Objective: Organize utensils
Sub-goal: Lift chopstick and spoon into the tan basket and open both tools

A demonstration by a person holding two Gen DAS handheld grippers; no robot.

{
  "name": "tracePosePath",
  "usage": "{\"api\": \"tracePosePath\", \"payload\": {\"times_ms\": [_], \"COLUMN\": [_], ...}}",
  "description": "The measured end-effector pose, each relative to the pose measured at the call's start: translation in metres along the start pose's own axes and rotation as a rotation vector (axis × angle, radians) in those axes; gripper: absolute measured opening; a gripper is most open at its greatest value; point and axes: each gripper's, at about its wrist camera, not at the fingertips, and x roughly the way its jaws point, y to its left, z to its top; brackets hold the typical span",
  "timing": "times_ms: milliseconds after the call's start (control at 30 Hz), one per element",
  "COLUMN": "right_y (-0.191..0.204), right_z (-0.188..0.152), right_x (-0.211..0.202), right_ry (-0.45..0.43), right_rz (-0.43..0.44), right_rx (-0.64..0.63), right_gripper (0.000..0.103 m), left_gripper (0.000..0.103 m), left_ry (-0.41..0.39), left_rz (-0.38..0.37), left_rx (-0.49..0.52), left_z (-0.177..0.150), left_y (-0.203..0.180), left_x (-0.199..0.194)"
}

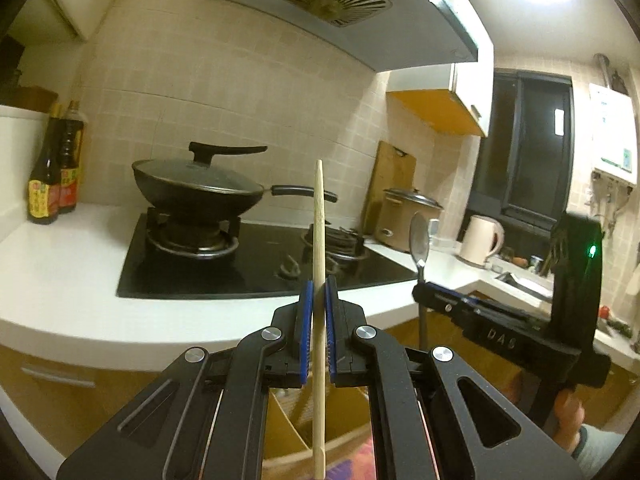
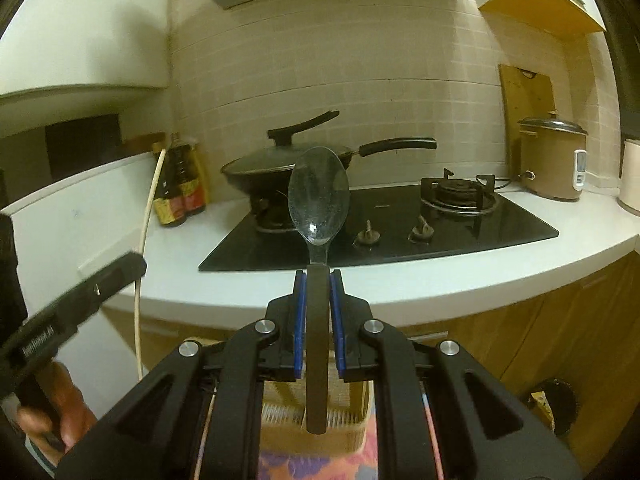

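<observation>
My left gripper (image 1: 318, 286) is shut on a pale wooden chopstick (image 1: 319, 240) that stands upright between its blue pads. My right gripper (image 2: 318, 276) is shut on the dark handle of a metal spoon (image 2: 319, 194), bowl up. Both are held in the air in front of the counter. The right gripper and its spoon (image 1: 419, 240) show at the right of the left wrist view. The left gripper's chopstick (image 2: 146, 232) shows at the left of the right wrist view. A woven basket with dividers (image 1: 288, 424) lies below the left gripper, and it shows under the right one too (image 2: 280, 400).
A white counter (image 1: 68, 280) holds a black gas hob (image 1: 256, 268) with a lidded wok (image 1: 196, 188). Sauce bottles (image 1: 52, 176) stand at the left. A rice cooker (image 2: 552, 160), cutting board (image 2: 528, 96) and kettle (image 1: 480, 240) stand at the right. A range hood (image 1: 332, 12) hangs overhead.
</observation>
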Motion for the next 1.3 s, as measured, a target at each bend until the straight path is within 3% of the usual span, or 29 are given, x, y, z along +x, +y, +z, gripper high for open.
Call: {"api": "tracePosePath", "payload": {"times_ms": [333,633,933,1000,1167,1300], "right_y": [-0.021,-0.015,-0.008,-0.008,-0.004,0.002], "right_z": [-0.012,-0.032,-0.052,-0.056,-0.070,-0.083], "right_x": [0.049,0.045,0.012,0.003,-0.029,-0.054], "right_ry": [-0.002,-0.035,-0.006,0.007,0.035,0.061], "right_rz": [-0.030,-0.036,0.012,0.021,0.031,0.022], "right_rx": [0.053,0.021,0.016,0.022,0.030,0.033], "right_gripper": [0.009,0.010,0.016,0.021,0.044,0.044], "left_gripper": [0.004,0.005,0.024,0.030,0.046,0.056], "left_ry": [-0.044,-0.062,-0.035,-0.028,-0.006,0.014], "left_rz": [0.100,0.130,0.113,0.106,0.078,0.057], "left_rx": [0.039,0.015,-0.012,-0.025,-0.038,-0.046], "left_z": [-0.012,-0.026,-0.033,-0.034,-0.036,-0.040], "left_y": [0.020,0.035,0.040,0.042,0.041,0.037], "left_x": [0.037,0.035,0.015,0.007,-0.020,-0.047]}}
